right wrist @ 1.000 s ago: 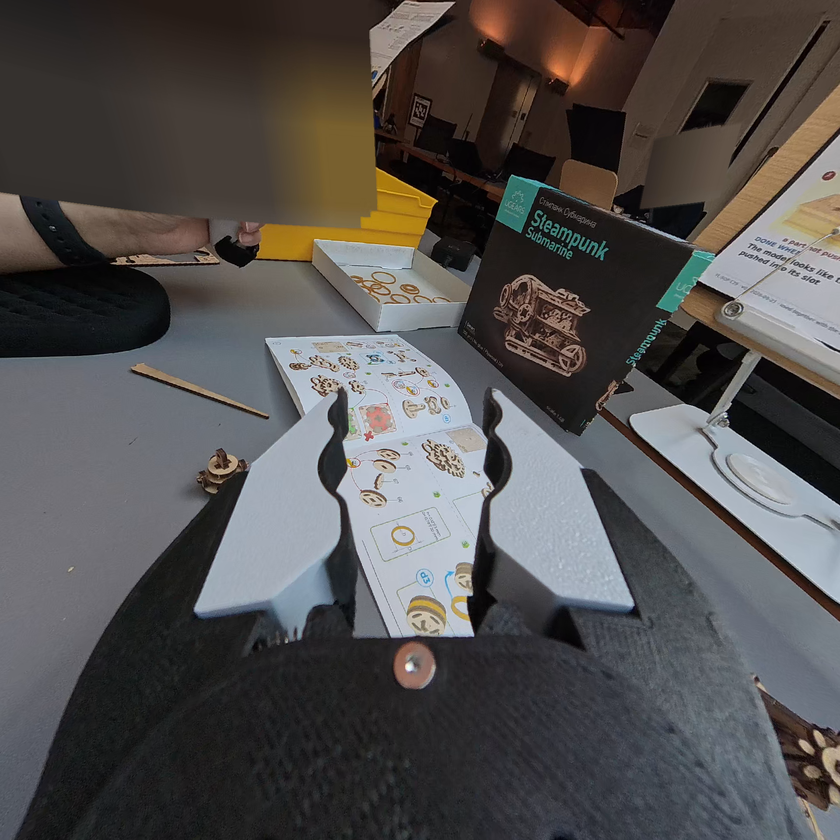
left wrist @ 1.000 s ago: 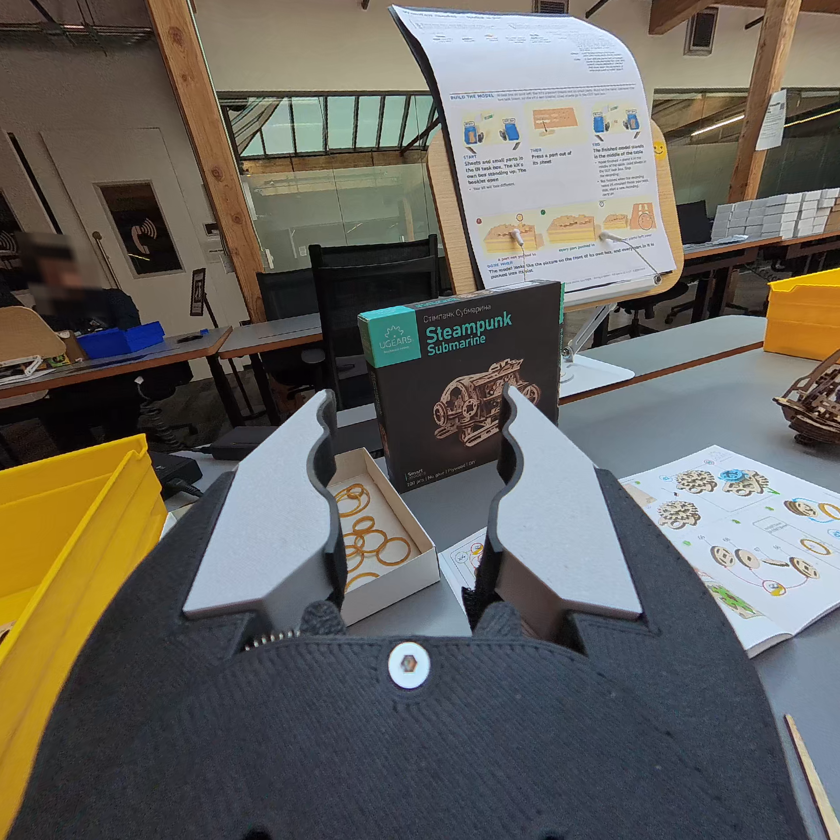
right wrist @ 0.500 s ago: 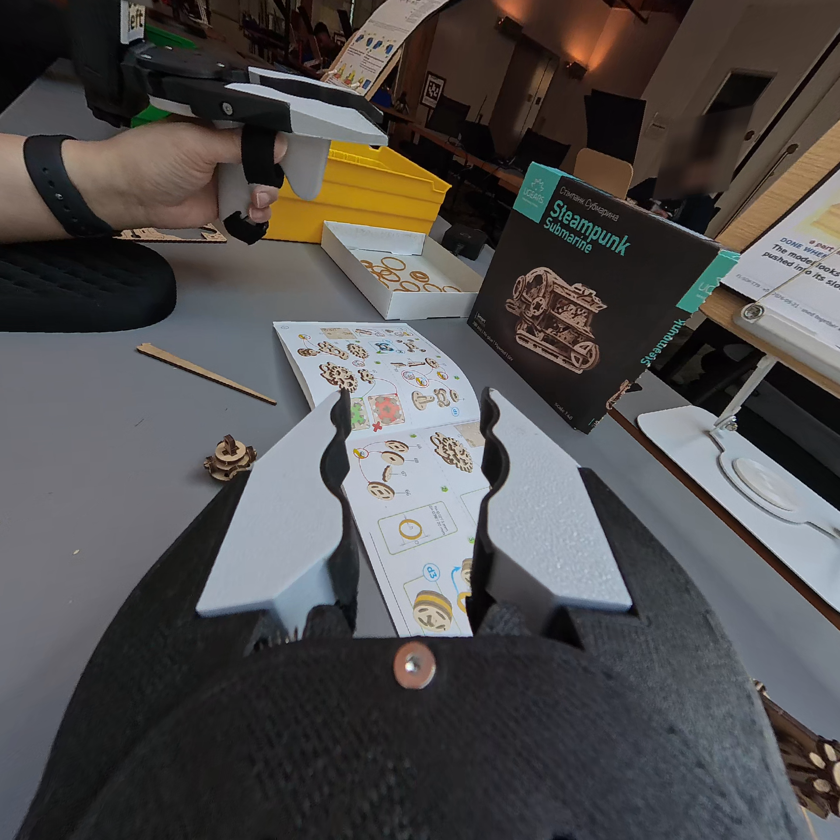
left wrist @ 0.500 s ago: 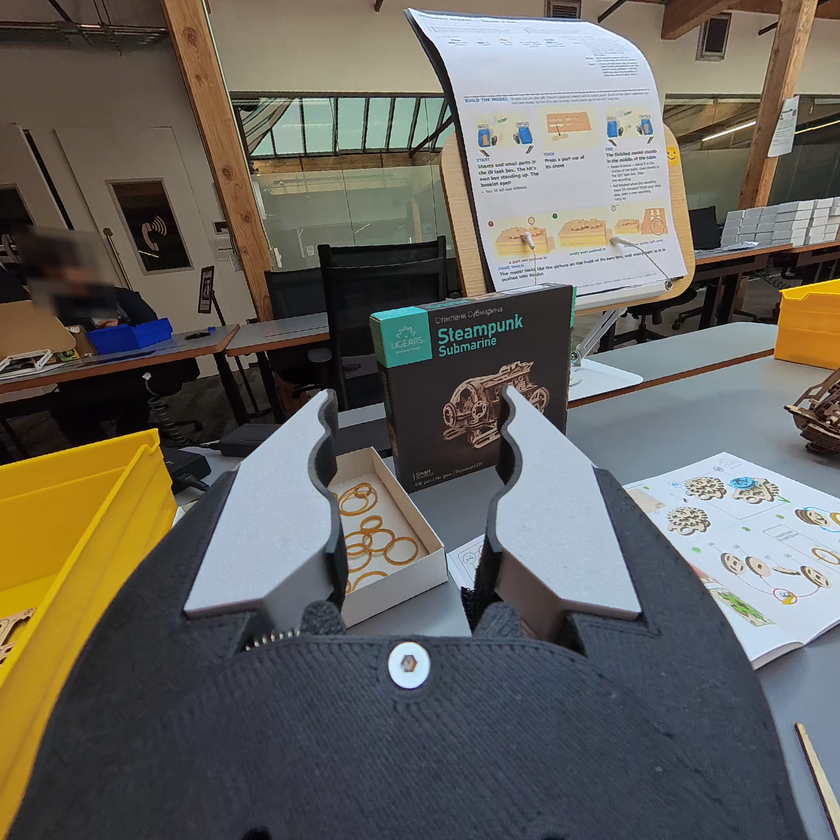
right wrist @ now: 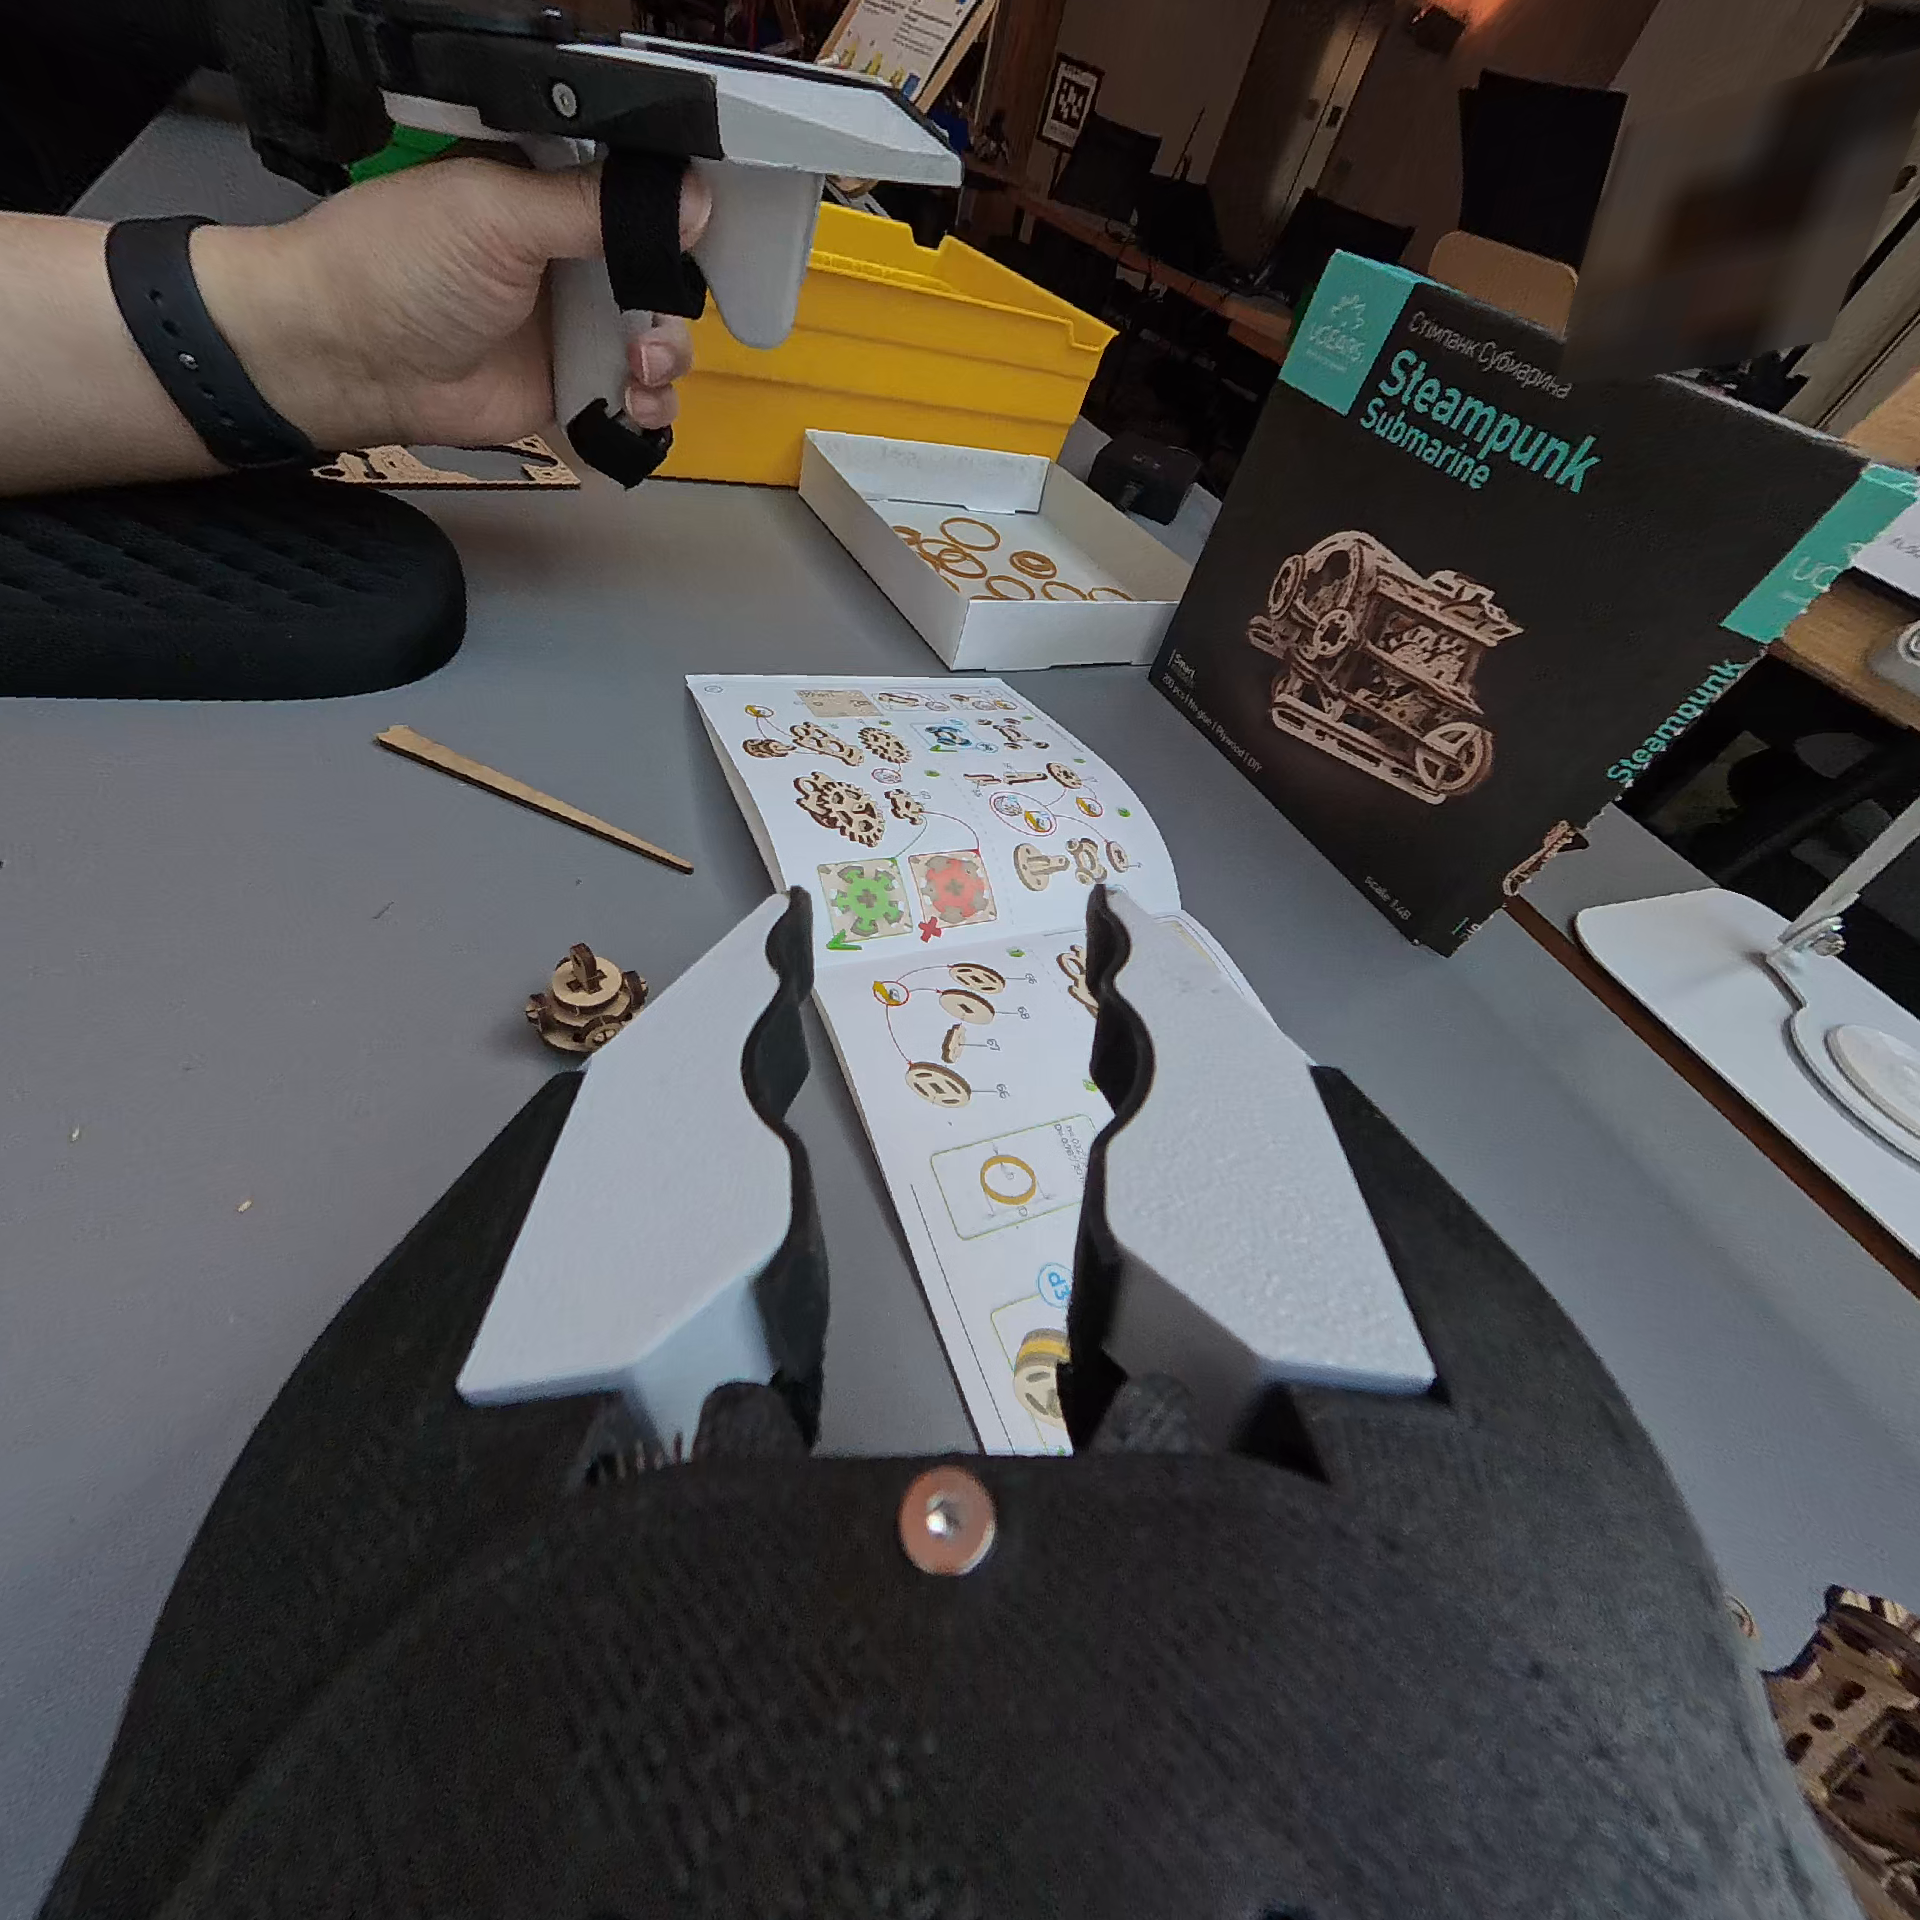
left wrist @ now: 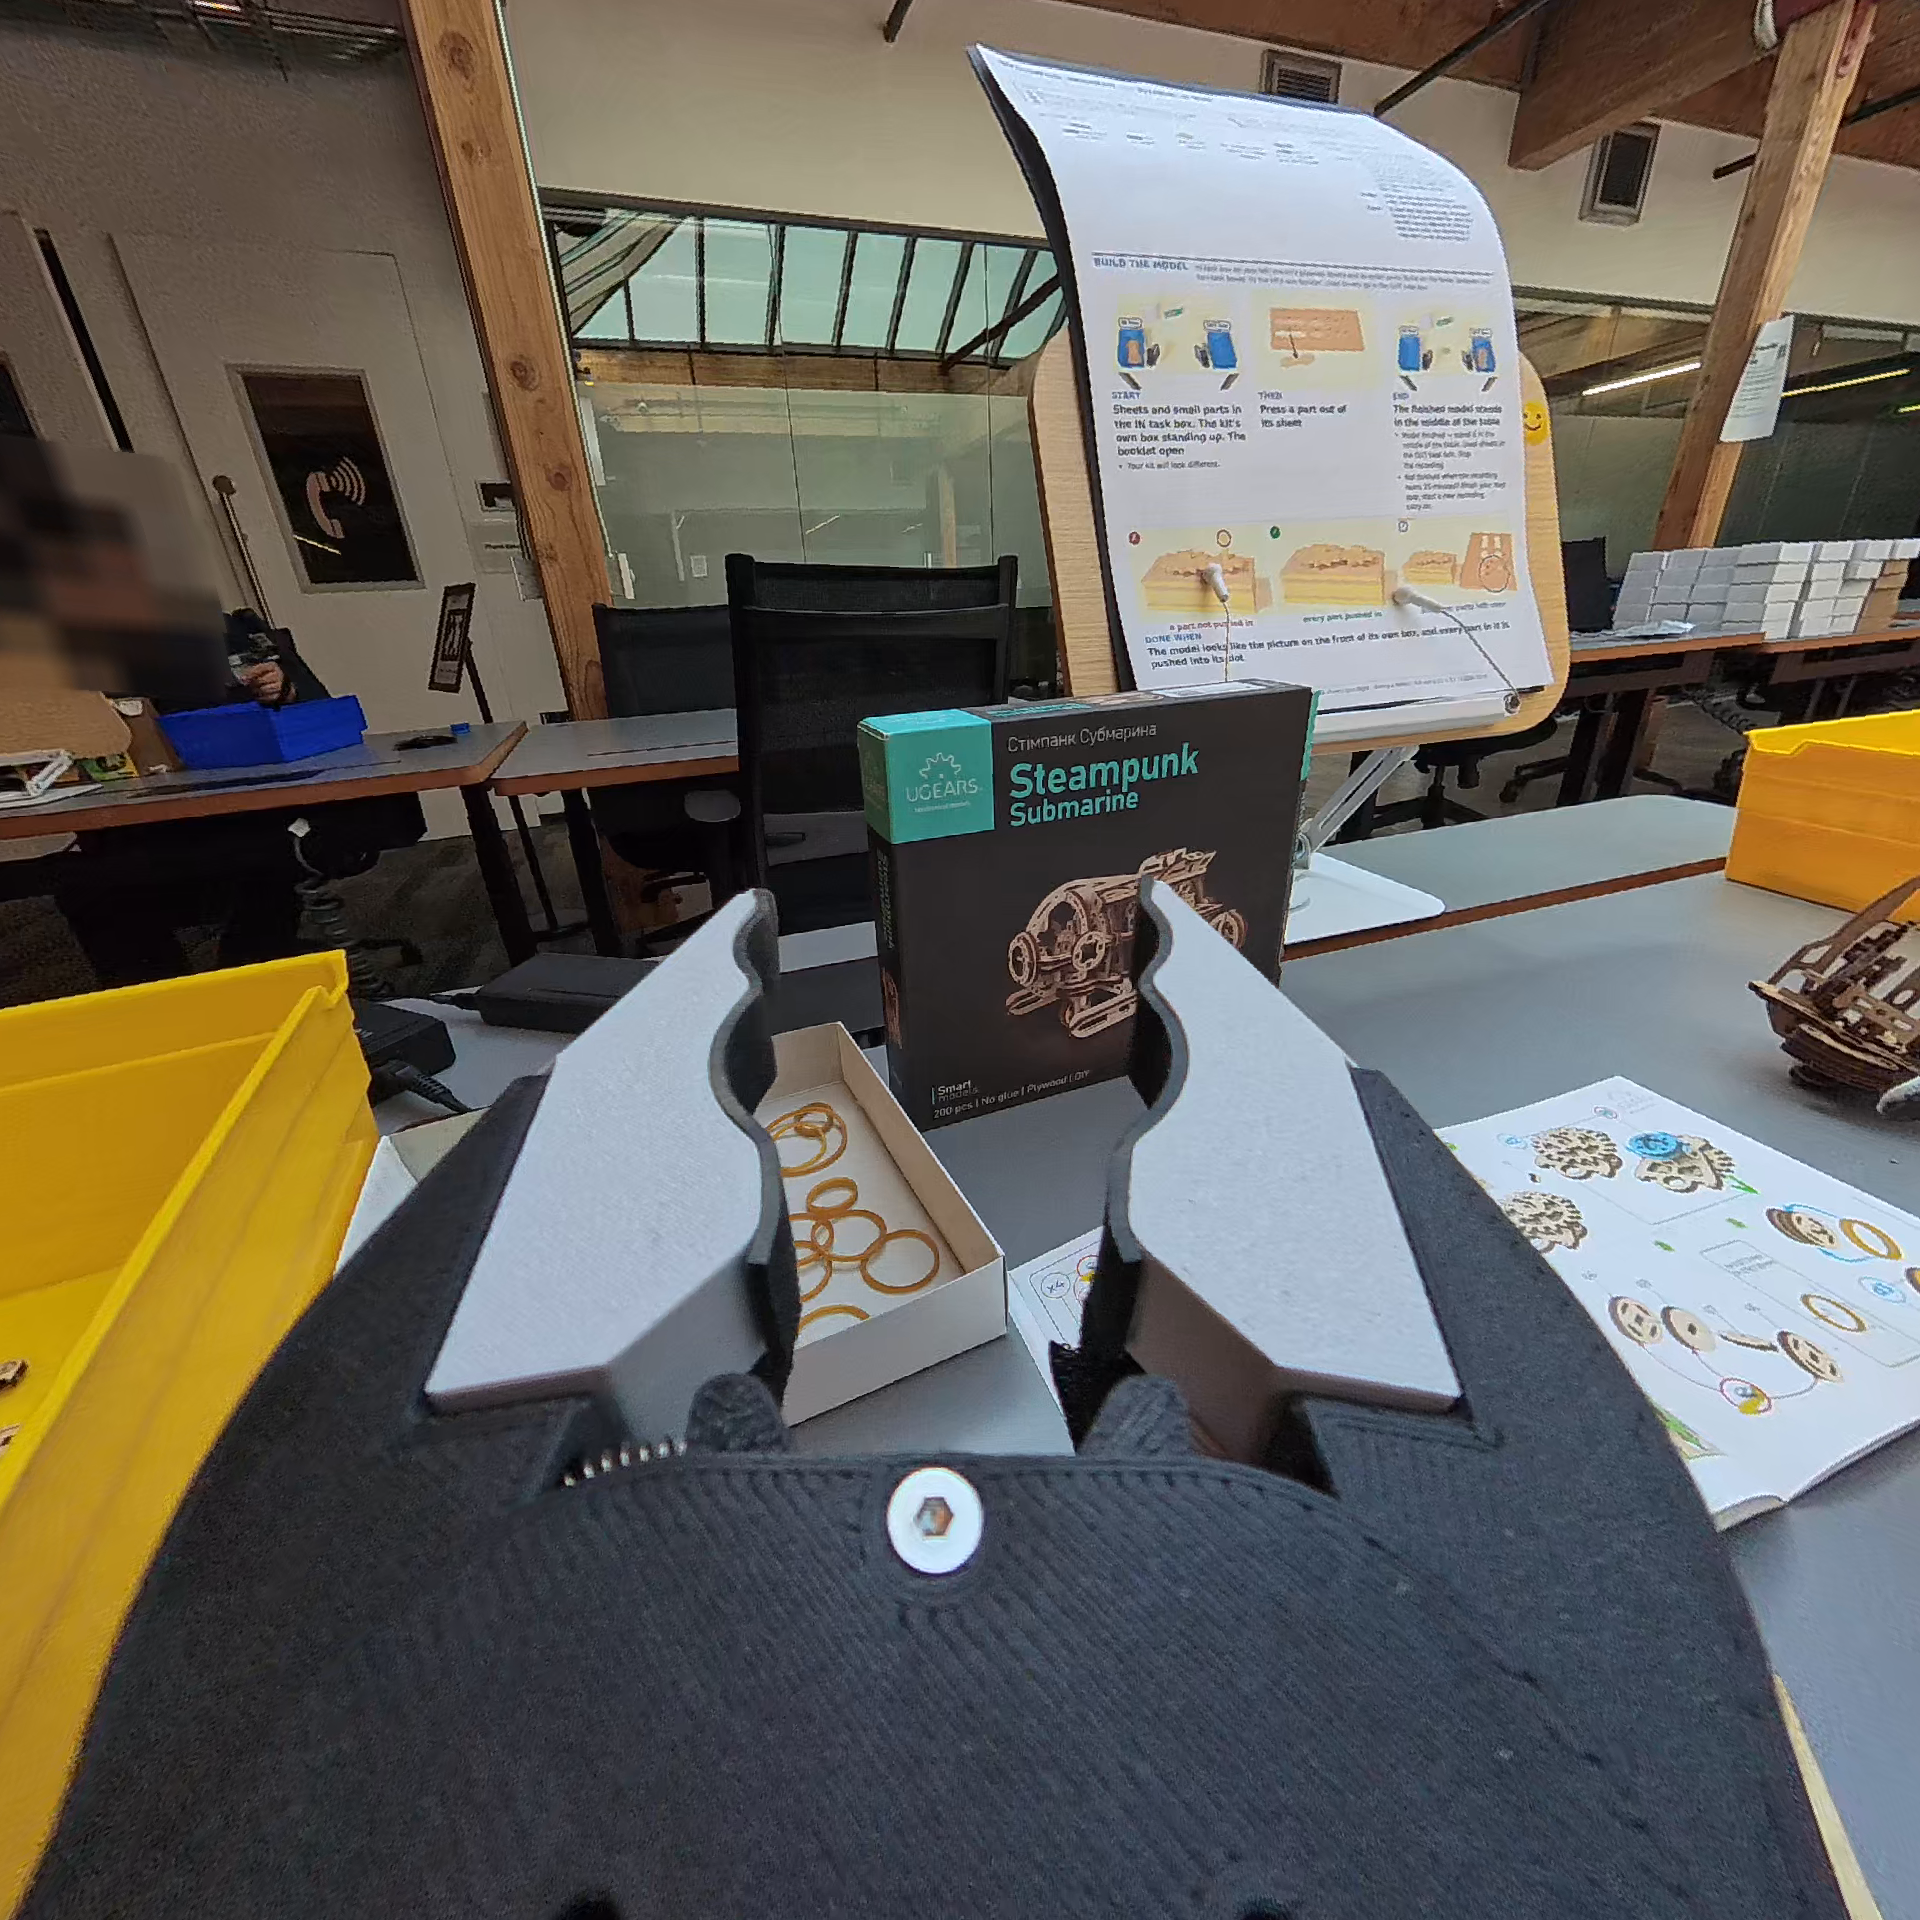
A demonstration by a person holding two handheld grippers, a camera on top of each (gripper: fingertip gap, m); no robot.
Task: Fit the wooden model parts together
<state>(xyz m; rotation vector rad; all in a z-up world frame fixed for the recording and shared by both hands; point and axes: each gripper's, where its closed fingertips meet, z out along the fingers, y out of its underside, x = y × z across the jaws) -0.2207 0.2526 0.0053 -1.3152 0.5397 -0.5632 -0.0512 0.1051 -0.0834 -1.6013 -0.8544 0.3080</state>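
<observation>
My left gripper (left wrist: 951, 914) is open and empty, held above the grey table, facing the kit box (left wrist: 1081, 894). My right gripper (right wrist: 945, 914) is open and empty, low over the open instruction booklet (right wrist: 935, 821). A small wooden gear assembly (right wrist: 584, 1000) lies on the table left of the right gripper. A thin wooden stick (right wrist: 530, 795) lies farther left. A partly built wooden model (left wrist: 1849, 1013) sits at the right edge of the left wrist view, and a corner of it (right wrist: 1849, 1745) shows at the lower right of the right wrist view.
A white tray of rubber bands (left wrist: 925, 1330) lies beside the kit box. Yellow bins (left wrist: 156, 1195) stand at the left, another (left wrist: 1829, 810) at the far right. A hand holds the left gripper's handle (right wrist: 582, 312) above a black pad (right wrist: 208, 592). An instruction sheet stand (left wrist: 1299, 395) rises behind. The tips of one gripper are about 25 cm away from the tips of the other. From my right tips it is roughly 15 cm to the partly built wooden model (left wrist: 1849, 1013); from my left, 35 cm.
The left gripper has drifted a little left and back, so the kit box sits more to the right. The right gripper has eased back slightly. Both stay open.
</observation>
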